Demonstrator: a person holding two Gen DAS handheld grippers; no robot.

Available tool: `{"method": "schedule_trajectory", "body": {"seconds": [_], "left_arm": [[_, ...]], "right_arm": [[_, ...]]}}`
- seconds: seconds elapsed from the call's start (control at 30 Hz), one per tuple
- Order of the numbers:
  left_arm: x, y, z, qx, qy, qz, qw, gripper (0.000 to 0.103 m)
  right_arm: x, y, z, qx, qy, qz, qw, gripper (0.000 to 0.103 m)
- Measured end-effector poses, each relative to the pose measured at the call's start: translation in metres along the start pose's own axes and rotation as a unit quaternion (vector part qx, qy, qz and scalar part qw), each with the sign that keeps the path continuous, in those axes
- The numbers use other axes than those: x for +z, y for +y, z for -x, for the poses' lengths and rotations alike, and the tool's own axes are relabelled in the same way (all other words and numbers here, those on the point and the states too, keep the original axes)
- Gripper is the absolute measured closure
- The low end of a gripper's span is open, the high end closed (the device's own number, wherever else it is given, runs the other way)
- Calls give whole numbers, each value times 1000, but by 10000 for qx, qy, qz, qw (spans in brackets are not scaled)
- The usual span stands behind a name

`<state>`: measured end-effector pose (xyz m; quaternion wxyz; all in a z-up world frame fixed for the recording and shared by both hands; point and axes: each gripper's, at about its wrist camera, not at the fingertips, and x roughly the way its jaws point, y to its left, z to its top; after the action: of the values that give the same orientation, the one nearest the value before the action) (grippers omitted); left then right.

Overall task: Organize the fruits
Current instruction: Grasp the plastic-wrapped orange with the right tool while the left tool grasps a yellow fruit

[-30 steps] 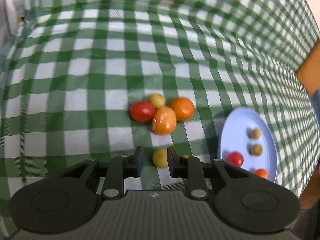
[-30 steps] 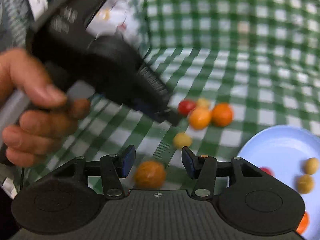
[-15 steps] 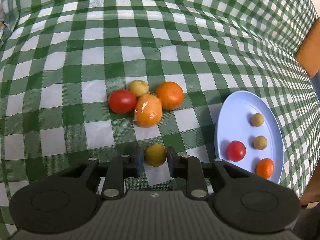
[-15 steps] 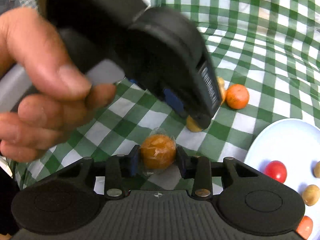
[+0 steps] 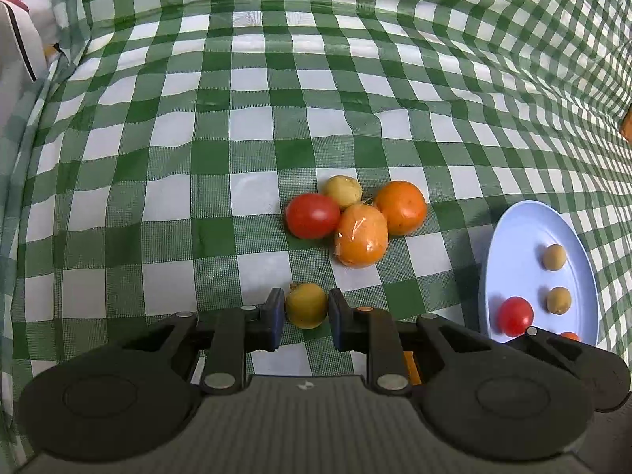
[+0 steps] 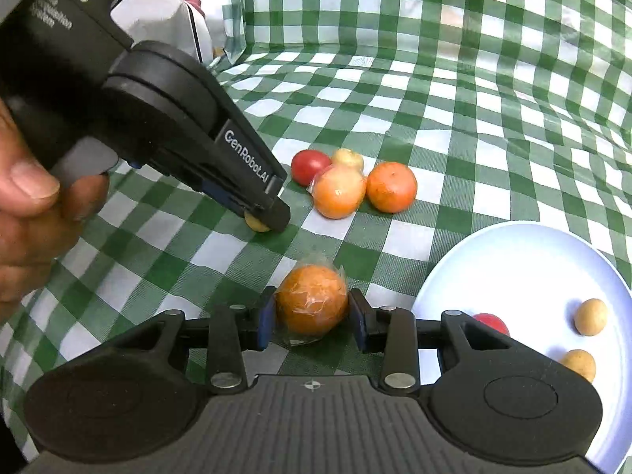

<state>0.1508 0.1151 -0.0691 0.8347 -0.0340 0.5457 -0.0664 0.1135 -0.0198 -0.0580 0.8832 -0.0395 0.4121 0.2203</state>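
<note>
My left gripper (image 5: 306, 310) is shut on a small yellow fruit (image 5: 306, 305) at the cloth; it also shows in the right wrist view (image 6: 272, 215), where the yellow fruit (image 6: 254, 223) peeks out under it. My right gripper (image 6: 312, 312) is shut on a plastic-wrapped orange (image 6: 312, 305). A cluster lies beyond: a red tomato (image 5: 312, 215), a small yellow fruit (image 5: 343, 190), a wrapped orange (image 5: 360, 235) and a bare orange (image 5: 401, 207). A light blue plate (image 5: 513, 245) at the right holds a tomato (image 5: 514, 316) and two small brown fruits.
The table is covered by a green and white checked cloth (image 5: 237, 118) that rises at the back. White bags (image 6: 173, 12) stand at the far left. The plate (image 6: 513, 260) lies right of my right gripper. An orange-brown object (image 5: 627, 126) shows at the right edge.
My left gripper has closed on the small yellow fruit. My right gripper has closed around the wrapped orange and holds it between its pads.
</note>
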Motion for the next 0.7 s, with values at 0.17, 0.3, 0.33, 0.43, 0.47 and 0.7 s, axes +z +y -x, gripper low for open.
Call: {"method": "schedule_trajectory", "body": {"seconds": [0.17, 0.3, 0.33, 0.43, 0.47, 0.7], "left_arm": [[0, -1, -1, 23, -7, -13, 10000, 77], [1, -5, -2, 69, -39, -46, 10000, 77], [2, -5, -2, 91, -61, -61, 9999, 77], [2, -7, -3, 143, -68, -118, 9998, 77], [2, -7, -4, 143, -65, -154, 9998, 77], [3, -9, -10, 155, -38, -248, 9996, 77]], "right_arm": [[-1, -1, -1, -30, 16, 6, 10000, 63], [-1, 1, -5, -38, 1, -27, 10000, 63], [-1, 1, -2, -50, -6, -32, 10000, 63], [-1, 0, 1, -92, -35, -61, 9999, 63], [-1, 0, 0, -96, -34, -68, 9999, 63], [-2, 2, -2, -108, -11, -19, 9999, 63]]}}
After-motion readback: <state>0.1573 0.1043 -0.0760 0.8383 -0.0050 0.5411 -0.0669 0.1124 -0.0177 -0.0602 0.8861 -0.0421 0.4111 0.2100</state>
